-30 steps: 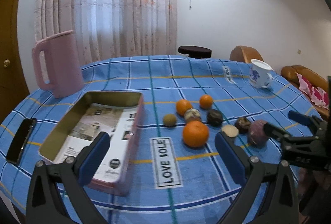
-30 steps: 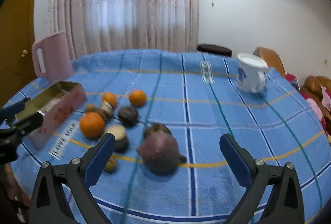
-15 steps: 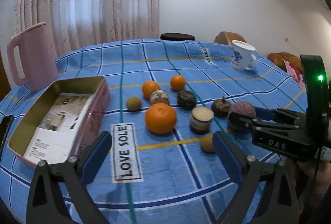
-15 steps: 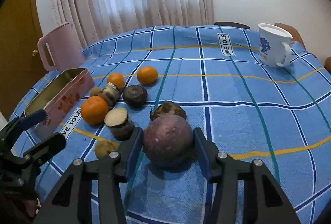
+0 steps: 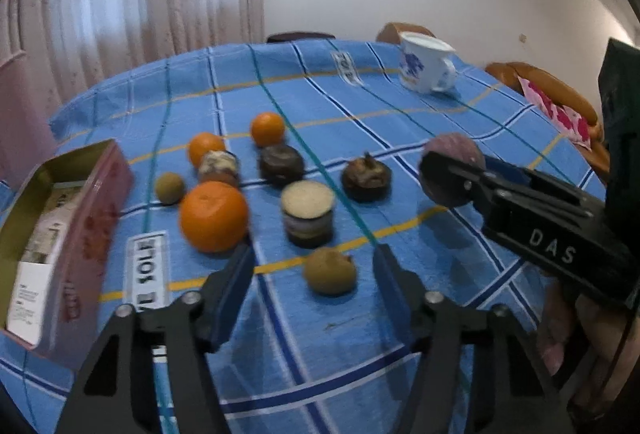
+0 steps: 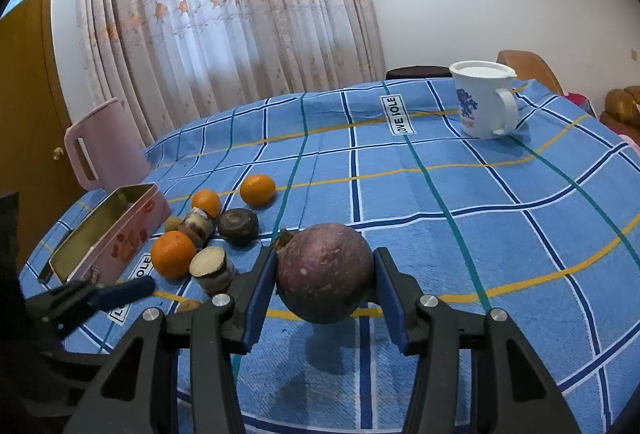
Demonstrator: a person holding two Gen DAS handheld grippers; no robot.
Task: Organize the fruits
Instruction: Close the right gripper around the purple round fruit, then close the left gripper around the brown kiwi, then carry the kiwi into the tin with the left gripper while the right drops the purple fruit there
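**Lifting the purple fruit toward the tin**

Holding the purple fruit [image 6: 325,272] clamped between its blue pads, the right gripper [image 6: 326,284] has it just clear of the surface [image 6: 500,246]; a shadow shows on the cloth beneath. The tin [image 6: 110,234] lies to the left of this gripper, past the cluster of remaining fruit, with its long axis running away from the camera and its open top facing up. Judging by that layout, the coming move is a carry leftward over the oranges and brown fruits, then a drop into the tin.

The left gripper [image 5: 314,276] hangs with its jaws apart, gripping nothing. A small tan fruit [image 5: 330,270] lies on the surface between its fingers, directly ahead and the nearest piece to it. The big orange [image 5: 214,215] sits just left of that, beside the tin. The left gripper is the nearer one to the tin; the right must cross the whole cluster to reach it. A risk is brushing the cut fruit [image 6: 212,268] on the way across.
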